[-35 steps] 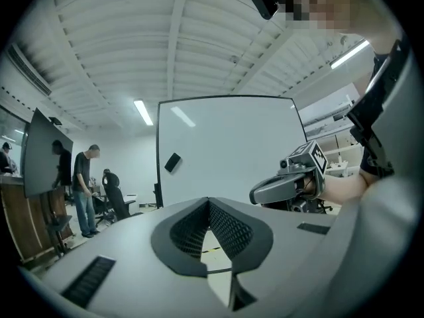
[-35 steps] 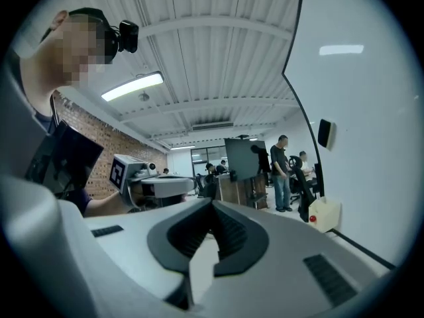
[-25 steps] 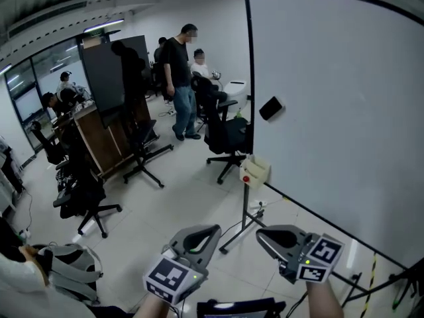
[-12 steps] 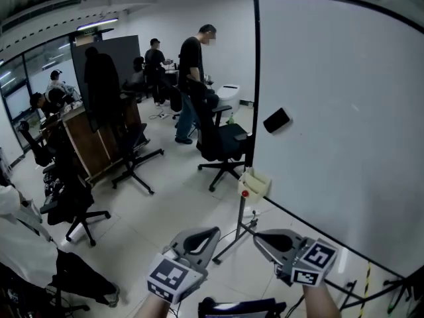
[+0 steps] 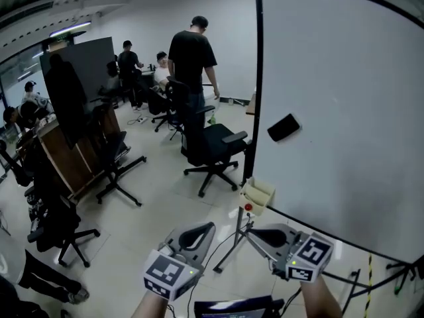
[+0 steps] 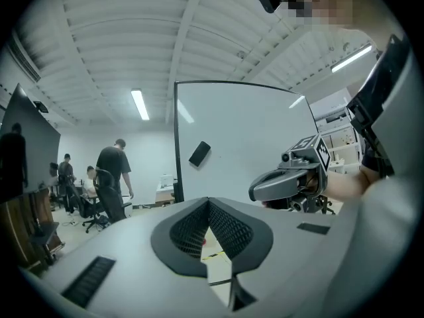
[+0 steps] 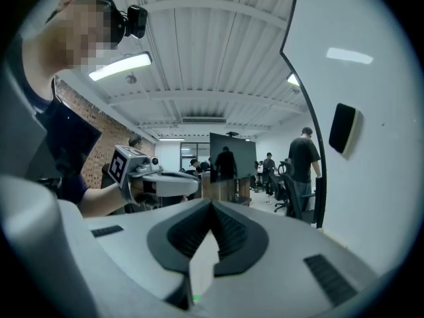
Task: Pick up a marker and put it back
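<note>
No marker shows clearly. A cream tray (image 5: 257,193) with a small red thing (image 5: 248,207) at its front hangs at the lower left corner of the whiteboard (image 5: 344,98). A black eraser (image 5: 283,127) sticks to the board; it also shows in the left gripper view as a dark eraser (image 6: 199,153) and in the right gripper view (image 7: 342,128). My left gripper (image 5: 211,226) and right gripper (image 5: 252,233) hover side by side over the floor, short of the tray. Both are shut and empty, pads meeting at the left gripper's tip (image 6: 208,201) and the right gripper's tip (image 7: 212,203).
The whiteboard's stand leg (image 5: 228,244) crosses the floor between the grippers. A black office chair (image 5: 209,144) stands left of the board, with a person in black (image 5: 192,58) behind it. More chairs, a dark panel (image 5: 79,71) and a wooden cabinet (image 5: 59,154) line the left.
Both grippers and the view have shifted towards the whiteboard; the tray and eraser now sit nearer and more central. The standing person has moved behind the chair. Jaws stay shut.
</note>
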